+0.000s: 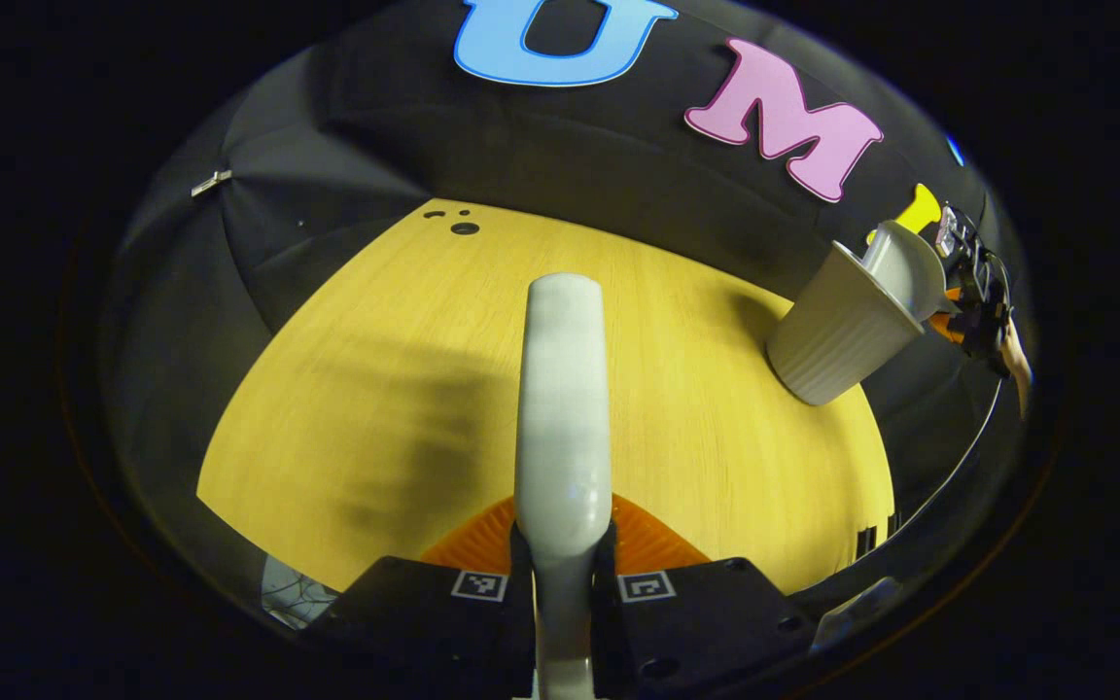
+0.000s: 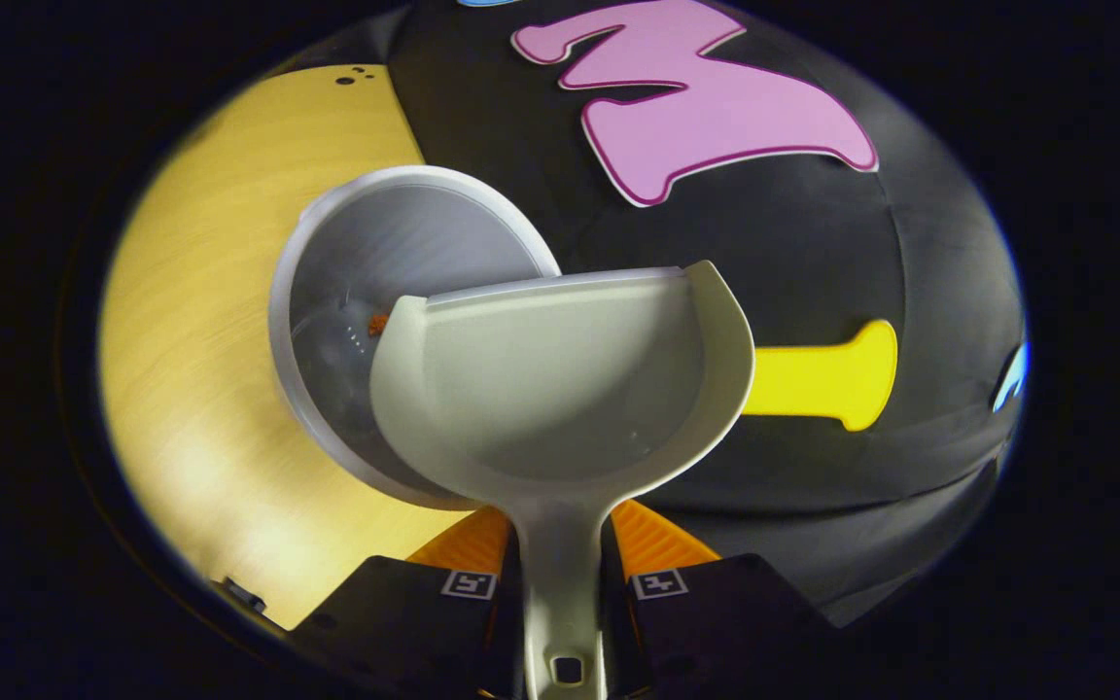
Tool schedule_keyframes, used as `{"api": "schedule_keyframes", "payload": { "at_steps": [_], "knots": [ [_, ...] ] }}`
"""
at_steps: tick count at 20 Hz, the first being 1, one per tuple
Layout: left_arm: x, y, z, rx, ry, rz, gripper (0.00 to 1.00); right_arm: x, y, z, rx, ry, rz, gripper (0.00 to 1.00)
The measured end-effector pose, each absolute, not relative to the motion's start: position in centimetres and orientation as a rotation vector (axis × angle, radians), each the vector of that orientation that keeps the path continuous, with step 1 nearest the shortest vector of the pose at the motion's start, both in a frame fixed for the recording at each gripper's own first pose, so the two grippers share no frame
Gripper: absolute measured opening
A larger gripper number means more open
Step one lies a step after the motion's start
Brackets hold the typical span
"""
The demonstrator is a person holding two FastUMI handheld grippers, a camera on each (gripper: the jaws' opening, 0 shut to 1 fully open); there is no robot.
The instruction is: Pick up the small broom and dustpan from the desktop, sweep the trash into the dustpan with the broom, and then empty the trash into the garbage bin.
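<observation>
Right tool (image 2: pixel 560 574) is clamping the dustpan (image 2: pixel 560 379) by its handle, and the pan is tipping over the bin (image 2: pixel 327 321); the pan looks empty, and a small orange scrap is lying inside the bin. Left tool (image 1: pixel 560 574) is gripping the broom (image 1: pixel 562 408), holding it above the desk (image 1: pixel 375 389). No trash is showing on the desk. Farther right, the bin is standing at the desk edge. Judgement: sweeping is done and emptying is nearly complete.

Black tool (image 1: pixel 562 574) blocks with square coded markers, a round screw hole each.
</observation>
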State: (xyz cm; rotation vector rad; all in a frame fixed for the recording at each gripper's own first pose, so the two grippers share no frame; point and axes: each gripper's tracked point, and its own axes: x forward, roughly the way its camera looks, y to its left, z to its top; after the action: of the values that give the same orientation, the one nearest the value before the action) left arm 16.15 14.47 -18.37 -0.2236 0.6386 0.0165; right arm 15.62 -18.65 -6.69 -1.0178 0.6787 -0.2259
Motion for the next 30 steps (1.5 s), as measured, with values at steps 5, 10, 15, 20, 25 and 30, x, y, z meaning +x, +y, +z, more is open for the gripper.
{"api": "schedule_keyframes", "payload": {
  "at_steps": [5, 10, 15, 20, 25, 30],
  "knots": [
    [13.7, 16.2, -17.8, -0.218, 0.620, 0.025, 0.25, 12.2, -18.0, -4.7, -0.709, 0.661, -0.252, 0.36],
    [11.2, 17.7, -18.3, -0.234, 0.627, 0.030, 0.27, 8.6, -13.1, -2.4, -0.408, 0.523, -0.222, 0.35],
    [9.2, 17.7, -20.5, -0.247, 0.656, 0.008, 0.27, 4.3, -5.6, -3.7, -0.221, 0.482, -0.153, 0.32],
    [8.4, 17.3, -22.5, -0.174, 0.669, -0.033, 0.27, 0.1, 1.1, -10.5, -0.135, 0.564, -0.089, 0.34],
    [9.7, 16.3, -25.0, -0.162, 0.700, -0.063, 0.27, -2.0, 8.3, -16.0, -0.066, 0.588, -0.006, 0.32],
    [13.0, 16.4, -26.9, -0.113, 0.733, -0.040, 0.26, -1.9, 13.6, -23.6, -0.004, 0.699, 0.064, 0.39]
  ]
}}
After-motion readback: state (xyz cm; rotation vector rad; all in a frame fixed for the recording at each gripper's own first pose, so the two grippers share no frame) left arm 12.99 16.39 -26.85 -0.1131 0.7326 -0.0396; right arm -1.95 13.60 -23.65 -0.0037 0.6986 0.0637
